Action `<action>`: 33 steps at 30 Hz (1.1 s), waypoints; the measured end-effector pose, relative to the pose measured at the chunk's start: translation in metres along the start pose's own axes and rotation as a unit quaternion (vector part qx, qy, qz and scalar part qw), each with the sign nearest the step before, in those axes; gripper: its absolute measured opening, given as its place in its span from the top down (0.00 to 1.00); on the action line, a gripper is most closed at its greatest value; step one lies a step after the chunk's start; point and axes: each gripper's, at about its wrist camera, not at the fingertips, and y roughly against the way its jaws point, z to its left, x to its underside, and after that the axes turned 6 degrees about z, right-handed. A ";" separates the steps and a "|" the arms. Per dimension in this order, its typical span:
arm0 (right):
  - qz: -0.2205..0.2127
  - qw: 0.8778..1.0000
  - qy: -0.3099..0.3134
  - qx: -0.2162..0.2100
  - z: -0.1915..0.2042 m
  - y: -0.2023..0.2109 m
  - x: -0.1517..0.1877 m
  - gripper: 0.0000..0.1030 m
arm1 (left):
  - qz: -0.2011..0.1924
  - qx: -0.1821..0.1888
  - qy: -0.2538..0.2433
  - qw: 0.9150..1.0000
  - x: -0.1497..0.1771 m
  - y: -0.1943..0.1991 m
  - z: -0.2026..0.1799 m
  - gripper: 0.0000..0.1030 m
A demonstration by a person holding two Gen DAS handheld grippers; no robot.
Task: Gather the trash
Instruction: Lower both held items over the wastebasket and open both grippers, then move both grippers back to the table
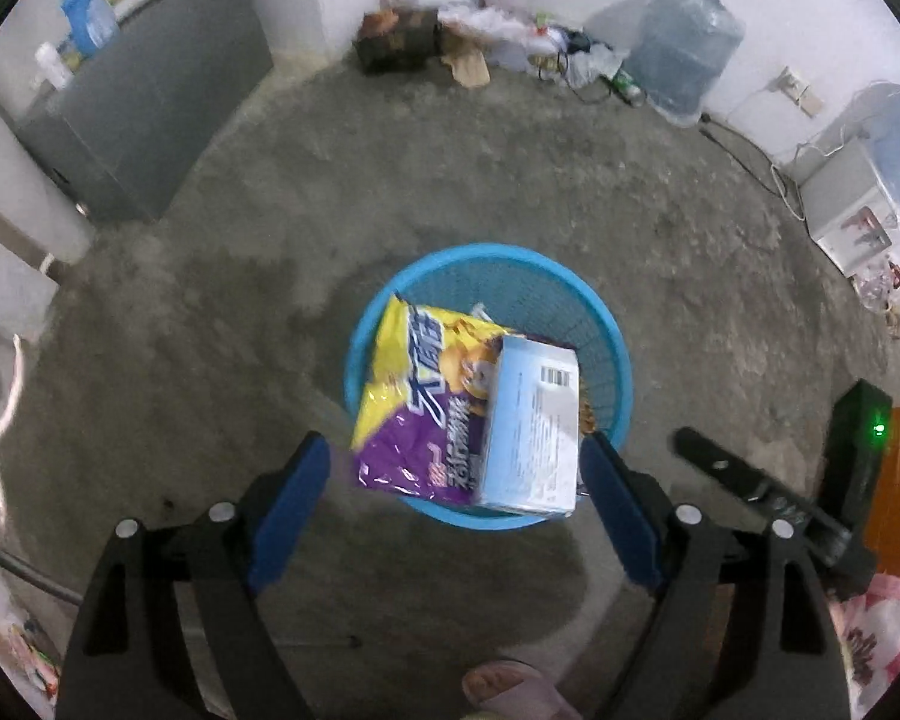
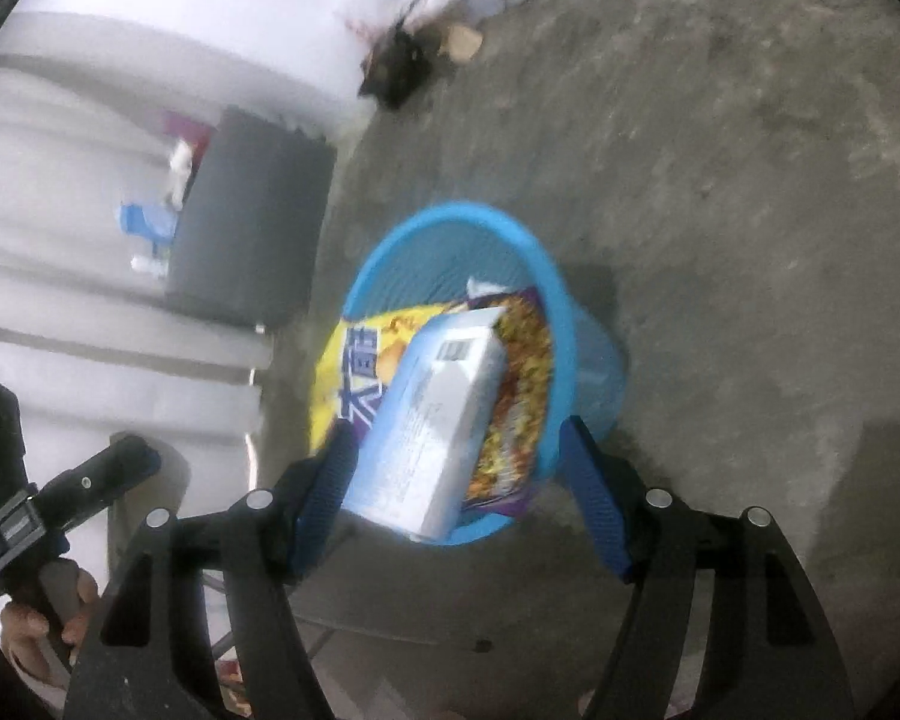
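A round blue mesh bin (image 1: 510, 276) stands on the concrete floor. In it a yellow and purple snack bag (image 1: 414, 396) sticks out over the near rim. A pale blue carton (image 1: 534, 426) lies tilted on top of the bag. My left gripper (image 1: 456, 441) hangs open above the bin's near side, its blue pads either side of bag and carton without pressing on them. In the right wrist view the bin (image 2: 450, 228), the bag (image 2: 354, 354) and the carton (image 2: 432, 420) show again. My right gripper (image 2: 459, 427) is open, the carton close by its left pad.
A grey cabinet (image 1: 150, 102) stands at the left. Plastic bags and litter (image 1: 450, 18) lie along the far wall beside a large water jug (image 1: 684, 42). A white appliance (image 1: 852, 210) and cables sit at the right. A slippered foot (image 1: 510, 690) is under the left gripper.
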 end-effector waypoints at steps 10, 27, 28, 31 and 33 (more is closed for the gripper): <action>-0.058 0.992 0.110 0.036 0.027 0.055 0.043 0.35 | -0.121 0.014 -0.013 0.992 0.083 0.131 0.033 0.19; -0.040 0.888 0.455 -0.049 0.243 0.052 0.140 0.35 | -0.297 -0.112 0.165 0.934 0.382 0.273 0.223 0.19; -0.032 0.875 0.480 -0.059 0.260 0.048 0.150 0.35 | -0.302 -0.125 0.171 0.930 0.395 0.276 0.236 0.19; -0.011 0.837 0.542 -0.070 0.300 0.034 0.178 0.35 | -0.307 -0.138 0.179 0.925 0.424 0.278 0.267 0.19; 0.007 0.803 0.591 -0.078 0.330 0.021 0.202 0.35 | -0.307 -0.139 0.188 0.922 0.441 0.277 0.294 0.18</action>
